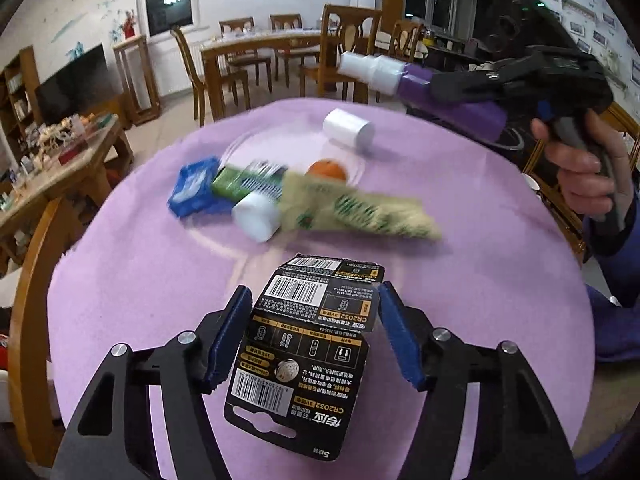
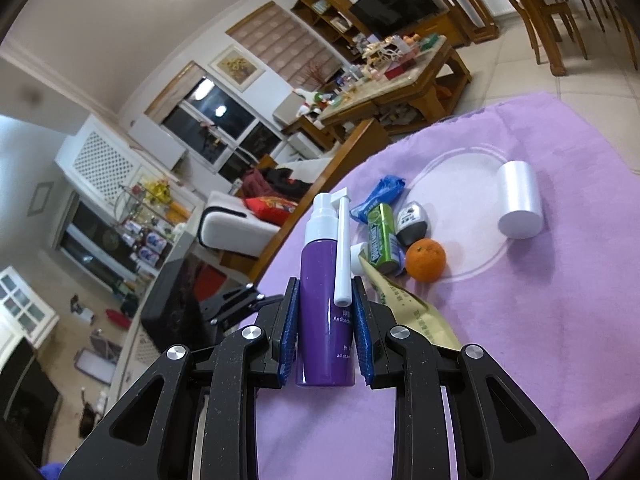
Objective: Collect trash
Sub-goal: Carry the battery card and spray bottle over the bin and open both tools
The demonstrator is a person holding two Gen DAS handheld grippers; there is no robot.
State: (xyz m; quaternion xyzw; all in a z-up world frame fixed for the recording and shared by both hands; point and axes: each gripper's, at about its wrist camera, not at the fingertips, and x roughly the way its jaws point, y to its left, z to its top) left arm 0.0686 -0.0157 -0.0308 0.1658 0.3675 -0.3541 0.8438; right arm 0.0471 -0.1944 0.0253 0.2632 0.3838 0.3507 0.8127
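My left gripper (image 1: 314, 312) is open, its blue pads on either side of a black battery blister card (image 1: 308, 344) that lies between them over the purple tablecloth (image 1: 140, 280); only the left pad seems to touch it. My right gripper (image 2: 326, 312) is shut on a purple spray bottle (image 2: 324, 304) with a white nozzle and holds it above the table; it also shows in the left wrist view (image 1: 416, 84). On the table lie a blue wrapper (image 1: 192, 188), a green gum pack (image 1: 248, 180), a beige sachet (image 1: 360, 208), an orange (image 2: 425, 260) and two white cylinders (image 1: 348, 128) (image 1: 256, 216).
A small black-and-white bottle (image 2: 412, 222) lies by the gum pack. A wooden chair back (image 1: 28, 300) curves along the table's left edge. A cluttered coffee table (image 2: 404, 76), a TV and a dining set stand beyond.
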